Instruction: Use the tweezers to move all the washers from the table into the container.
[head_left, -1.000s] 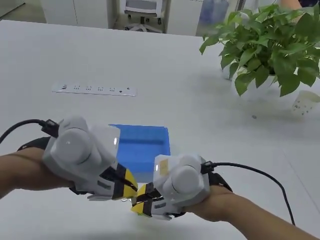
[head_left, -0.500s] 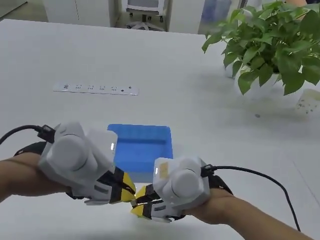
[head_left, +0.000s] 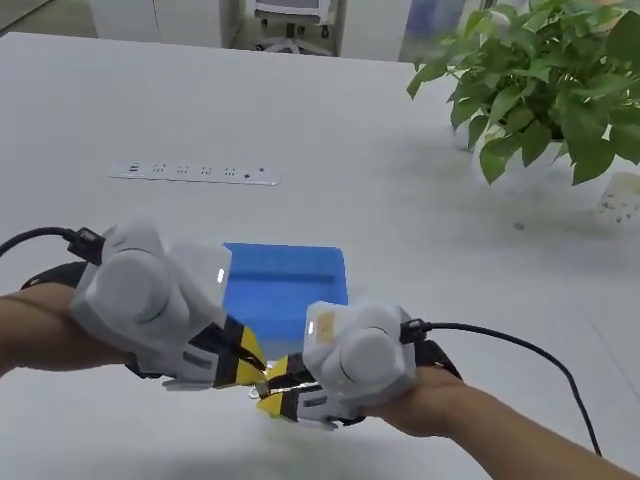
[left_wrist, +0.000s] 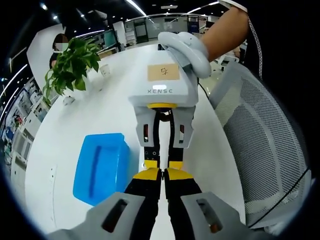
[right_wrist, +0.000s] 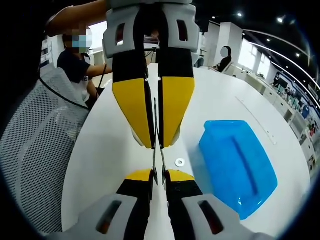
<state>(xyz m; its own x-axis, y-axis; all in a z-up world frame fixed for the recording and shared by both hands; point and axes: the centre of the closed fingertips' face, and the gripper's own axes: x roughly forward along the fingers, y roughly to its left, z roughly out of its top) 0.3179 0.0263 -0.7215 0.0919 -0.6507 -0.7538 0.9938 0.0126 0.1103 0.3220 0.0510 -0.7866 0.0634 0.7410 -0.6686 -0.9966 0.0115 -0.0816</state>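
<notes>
My left gripper (head_left: 252, 368) and right gripper (head_left: 272, 392) meet tip to tip just in front of the blue container (head_left: 285, 285). In the right gripper view thin metal tweezers (right_wrist: 156, 135) run from my own shut jaws (right_wrist: 159, 176) up between the left gripper's yellow fingers (right_wrist: 132, 107). One washer (right_wrist: 179, 162) lies on the table beside the container (right_wrist: 237, 162). In the left gripper view my jaws (left_wrist: 161, 173) are closed, facing the right gripper's fingers (left_wrist: 150, 150), with the container (left_wrist: 100, 162) on the left.
A white power strip (head_left: 193, 173) lies beyond the container. A potted plant (head_left: 545, 85) stands at the back right, with a small cup (head_left: 620, 195) near it. A mesh chair (left_wrist: 260, 150) stands at the table's edge. A cable (head_left: 510, 345) trails from the right gripper.
The two grippers stay tip to tip and have drawn slightly closer together. The head camera has tilted a little, so the whole picture has shifted.
</notes>
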